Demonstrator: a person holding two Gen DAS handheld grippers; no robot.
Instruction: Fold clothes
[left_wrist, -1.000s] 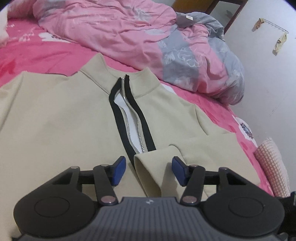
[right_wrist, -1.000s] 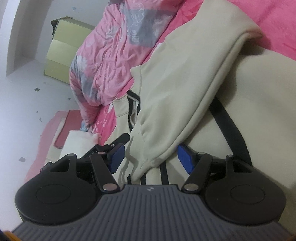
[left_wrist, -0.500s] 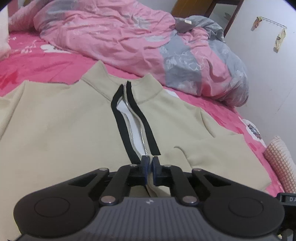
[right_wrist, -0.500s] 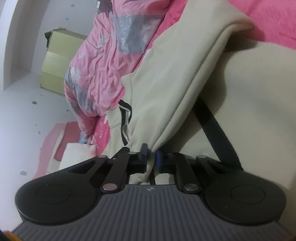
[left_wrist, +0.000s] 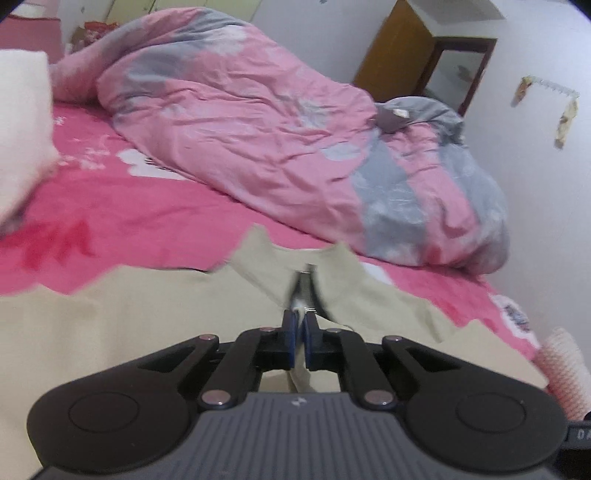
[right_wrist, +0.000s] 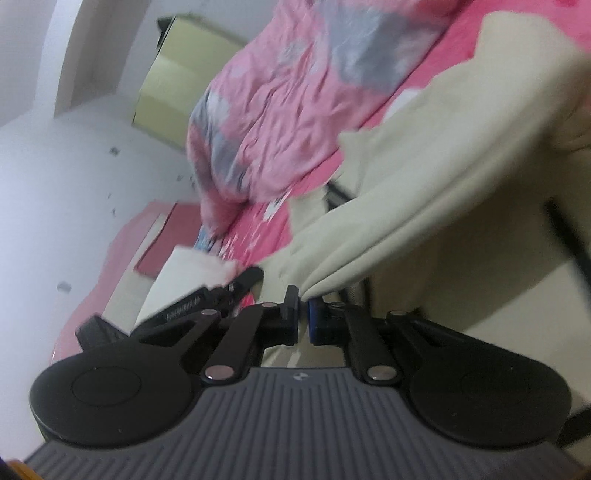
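A beige zip-neck sweatshirt (left_wrist: 118, 317) with black trim along its zipper (left_wrist: 304, 291) lies flat on a pink bed sheet (left_wrist: 122, 210). My left gripper (left_wrist: 300, 334) is shut on a fold of beige cloth, likely a sleeve cuff, just below the zipper's end. In the right wrist view the same sweatshirt (right_wrist: 461, 258) fills the right side, and my right gripper (right_wrist: 304, 314) is shut on the end of a sleeve (right_wrist: 406, 221) that stretches up and away to the right. The other gripper's black body (right_wrist: 207, 302) shows at the left.
A crumpled pink and grey duvet (left_wrist: 295, 147) lies across the far side of the bed. A white pillow (left_wrist: 22, 122) sits at the left edge, and a wooden cabinet (left_wrist: 406, 59) stands by the white wall. A pink checked cushion (left_wrist: 565, 362) lies at the right.
Both grippers went from open around the beige sleeve ends to shut on them. Both have since lifted, and the left view now looks farther up the bed.
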